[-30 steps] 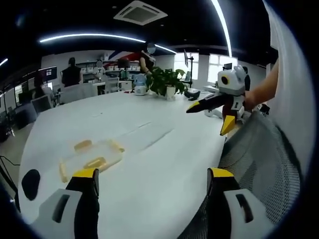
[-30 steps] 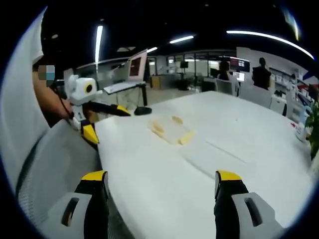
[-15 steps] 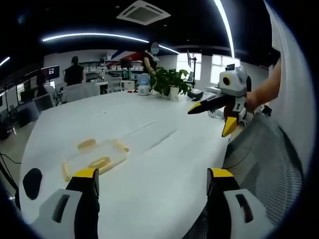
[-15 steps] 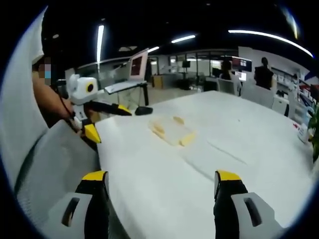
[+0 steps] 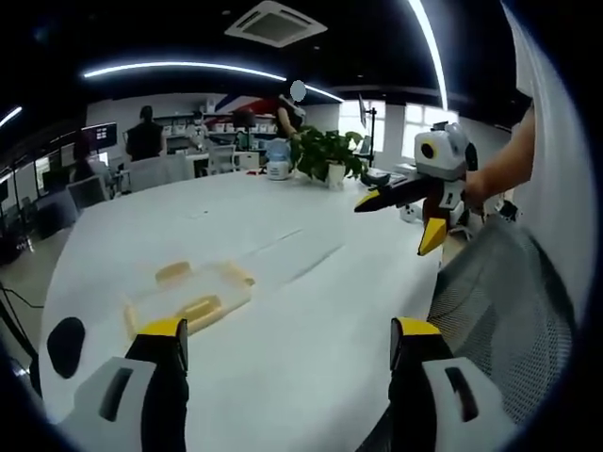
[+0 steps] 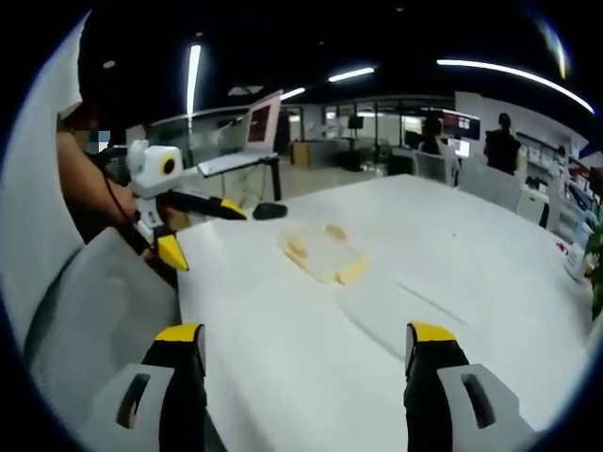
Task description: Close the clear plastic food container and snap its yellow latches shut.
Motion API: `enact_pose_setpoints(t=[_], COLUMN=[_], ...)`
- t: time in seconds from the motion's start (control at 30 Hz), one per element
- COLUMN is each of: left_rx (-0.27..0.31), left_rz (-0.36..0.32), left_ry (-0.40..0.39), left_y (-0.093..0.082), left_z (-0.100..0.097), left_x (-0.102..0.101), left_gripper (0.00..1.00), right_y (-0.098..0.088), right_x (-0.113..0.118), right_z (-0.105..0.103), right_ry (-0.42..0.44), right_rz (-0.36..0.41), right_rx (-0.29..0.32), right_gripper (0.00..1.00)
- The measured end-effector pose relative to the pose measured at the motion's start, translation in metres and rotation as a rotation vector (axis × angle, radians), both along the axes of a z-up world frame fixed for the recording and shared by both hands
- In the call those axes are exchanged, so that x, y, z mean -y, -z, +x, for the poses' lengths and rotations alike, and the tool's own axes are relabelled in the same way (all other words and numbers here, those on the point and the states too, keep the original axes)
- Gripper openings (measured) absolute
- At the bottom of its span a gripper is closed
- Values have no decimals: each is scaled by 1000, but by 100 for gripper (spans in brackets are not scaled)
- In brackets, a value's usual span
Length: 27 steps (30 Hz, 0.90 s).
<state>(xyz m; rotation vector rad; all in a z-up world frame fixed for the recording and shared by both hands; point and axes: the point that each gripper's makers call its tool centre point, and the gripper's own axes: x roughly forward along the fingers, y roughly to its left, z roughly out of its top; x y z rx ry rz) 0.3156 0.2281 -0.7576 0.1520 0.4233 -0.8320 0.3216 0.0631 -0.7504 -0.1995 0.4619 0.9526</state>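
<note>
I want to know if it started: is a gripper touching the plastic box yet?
No. In the left gripper view the clear plastic food container lies alone on the white table, with the left gripper open short of it.

An open-plan office, apparently. Monitors (image 6: 450, 121) and seated workers (image 5: 146, 137) line desks beyond the long white table (image 5: 283, 282). A potted plant (image 5: 325, 155) stands at the table's far end.

A potted plant (image 5: 327, 156) stands at the far end of the white worktop (image 5: 283, 311). A grey mesh chair back (image 5: 504, 301) sits beside the worktop, and a dark mouse (image 6: 269, 210) lies near its edge.
</note>
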Motion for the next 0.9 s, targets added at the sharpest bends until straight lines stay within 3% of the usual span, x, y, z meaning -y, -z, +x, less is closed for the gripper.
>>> enact_pose_setpoints(t=[0.53, 0.9], left_rx=[-14, -14], left_rz=[18, 24], left_ry=[-8, -20], left_y=[8, 11], left_z=[9, 19], left_x=[-12, -18], left_gripper=[90, 90], right_y=[5, 5], right_x=[-6, -16], right_z=[9, 27], right_ry=[-6, -7], right_rz=[-9, -7], right_rx=[-2, 3], right_gripper=[88, 88])
